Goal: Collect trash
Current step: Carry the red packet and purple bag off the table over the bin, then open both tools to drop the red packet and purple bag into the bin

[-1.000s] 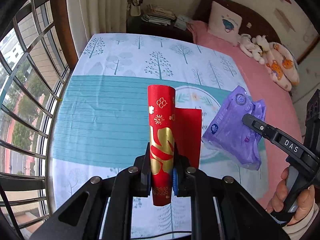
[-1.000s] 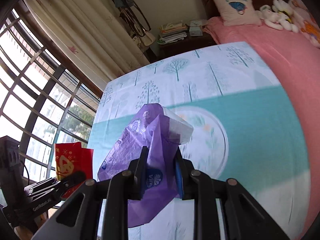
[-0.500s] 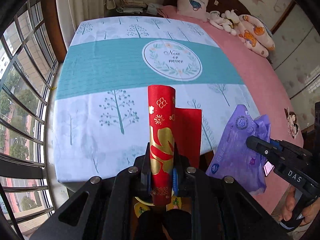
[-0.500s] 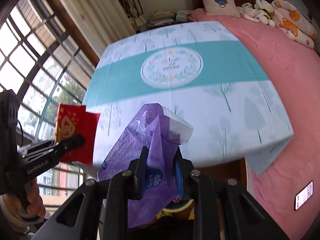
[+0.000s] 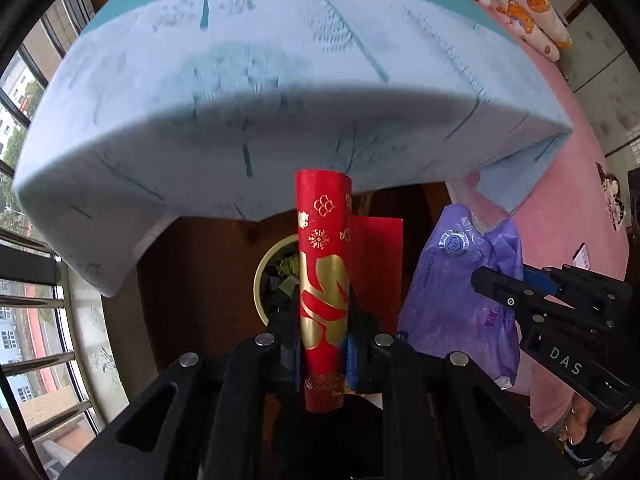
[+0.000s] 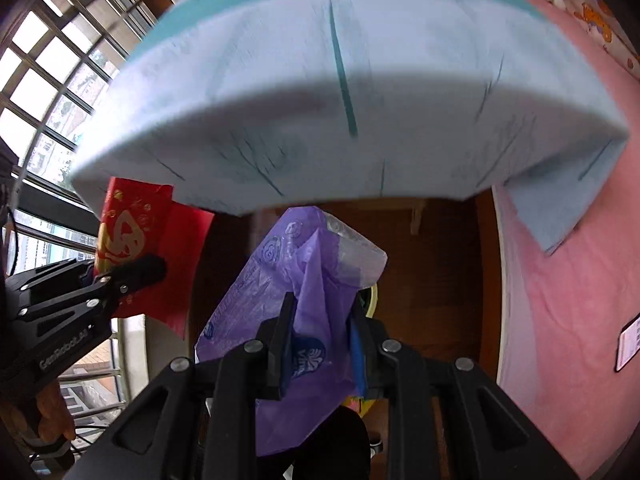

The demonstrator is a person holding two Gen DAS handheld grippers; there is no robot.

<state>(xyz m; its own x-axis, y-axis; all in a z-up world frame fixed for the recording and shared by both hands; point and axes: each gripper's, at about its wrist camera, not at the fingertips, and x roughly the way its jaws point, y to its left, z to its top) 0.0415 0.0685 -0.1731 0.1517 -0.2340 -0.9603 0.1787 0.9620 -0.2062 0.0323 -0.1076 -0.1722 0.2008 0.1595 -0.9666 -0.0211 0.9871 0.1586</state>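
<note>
My left gripper (image 5: 323, 354) is shut on a red envelope with gold print (image 5: 323, 264), which stands up between the pads. Just below and behind it on the dark wooden floor sits a round yellow-rimmed bin (image 5: 262, 276) with dark scraps inside. My right gripper (image 6: 322, 338) is shut on a crumpled purple plastic wrapper (image 6: 304, 264). In the left wrist view that wrapper (image 5: 452, 280) hangs to the right of the envelope, held by the right gripper (image 5: 496, 284). In the right wrist view the envelope (image 6: 132, 240) and left gripper (image 6: 132, 274) are at the left, and a bit of the bin's rim (image 6: 374, 300) shows behind the wrapper.
A bed with a pale blue tree-print cover (image 5: 260, 80) overhangs the floor just beyond both grippers. Pink bedding (image 6: 560, 280) runs along the right, with a phone (image 6: 630, 344) on it. Barred windows (image 5: 28, 240) stand at the left. A hand (image 5: 592, 432) holds the right gripper.
Both grippers came down off the bed top past its front edge, toward the floor. The bin has come into view under them. Both still hold their items.
</note>
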